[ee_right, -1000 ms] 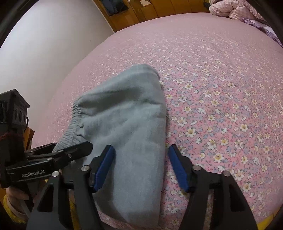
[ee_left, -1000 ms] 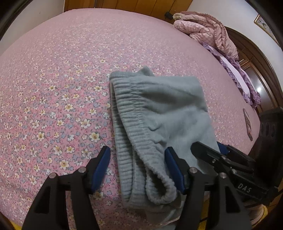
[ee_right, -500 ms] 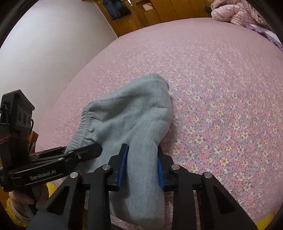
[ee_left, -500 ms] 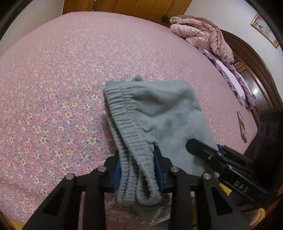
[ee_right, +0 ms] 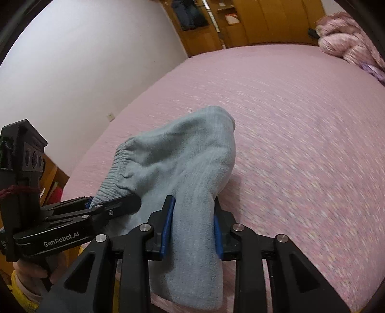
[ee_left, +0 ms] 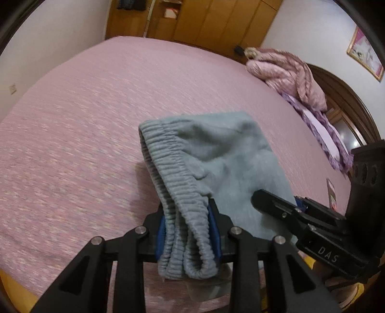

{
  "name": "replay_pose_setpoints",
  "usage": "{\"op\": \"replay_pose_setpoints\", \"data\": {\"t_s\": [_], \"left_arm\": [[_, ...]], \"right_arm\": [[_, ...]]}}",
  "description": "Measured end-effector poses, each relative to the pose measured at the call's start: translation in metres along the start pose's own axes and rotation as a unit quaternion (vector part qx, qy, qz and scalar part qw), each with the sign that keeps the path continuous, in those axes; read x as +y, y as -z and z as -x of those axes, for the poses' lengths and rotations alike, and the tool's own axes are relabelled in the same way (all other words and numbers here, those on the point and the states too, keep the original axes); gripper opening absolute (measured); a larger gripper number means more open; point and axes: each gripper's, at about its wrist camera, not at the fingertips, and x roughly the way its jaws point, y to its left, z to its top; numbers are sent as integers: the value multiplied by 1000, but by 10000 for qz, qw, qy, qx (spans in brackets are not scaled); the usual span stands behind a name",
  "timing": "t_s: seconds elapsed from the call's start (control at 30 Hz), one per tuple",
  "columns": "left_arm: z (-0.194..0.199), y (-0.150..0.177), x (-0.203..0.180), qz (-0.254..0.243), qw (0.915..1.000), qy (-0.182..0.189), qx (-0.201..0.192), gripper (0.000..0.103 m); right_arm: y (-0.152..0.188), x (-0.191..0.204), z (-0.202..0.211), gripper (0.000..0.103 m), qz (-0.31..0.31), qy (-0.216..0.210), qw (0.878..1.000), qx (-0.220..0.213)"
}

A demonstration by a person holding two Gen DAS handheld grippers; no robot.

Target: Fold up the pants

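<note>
The grey pants (ee_left: pixel 216 154) are folded into a thick bundle and held up over the pink floral bed (ee_left: pixel 96 101). My left gripper (ee_left: pixel 189 231) is shut on the ribbed elastic waistband end. My right gripper (ee_right: pixel 192 231) is shut on the smooth folded edge of the pants (ee_right: pixel 187 163) at the other side. Each gripper shows in the other's view: the right gripper (ee_left: pixel 300 216) at the right of the left wrist view, the left gripper (ee_right: pixel 79 216) at the left of the right wrist view. The far end of the bundle hangs toward the bed.
A pink quilted blanket (ee_left: pixel 286 69) is heaped at the bed's far right by a dark wooden headboard (ee_left: pixel 349 96). Wooden wardrobes (ee_left: pixel 204 21) stand beyond the bed. A white wall (ee_right: pixel 84 60) runs along the left.
Both grippers closed from open onto the pants, then lifted the bundle off the bed. The views now tilt up and show more of the room.
</note>
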Motion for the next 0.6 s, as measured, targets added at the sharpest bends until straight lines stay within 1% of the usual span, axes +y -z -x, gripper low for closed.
{"op": "replay_pose_setpoints", "data": {"t_s": [0.07, 0.2, 0.3, 0.43, 0.6], "left_arm": [[6, -5, 16, 68, 9999, -83, -53, 31], [23, -17, 61, 200, 9991, -296, -230, 31], [31, -26, 91, 193, 9982, -453, -357, 31], [30, -36, 128, 125, 9971, -580, -476, 31], [11, -45, 176, 295, 9964, -629, -478, 31]], "right_arm": [[-7, 15, -10, 29, 90, -77, 9999, 15], [-23, 48, -40, 30, 196, -322, 9992, 96], [-33, 69, -60, 30, 256, -436, 9986, 143], [-47, 101, -96, 30, 468, -415, 9978, 232], [-58, 124, -143, 30, 673, -251, 9970, 301]]}}
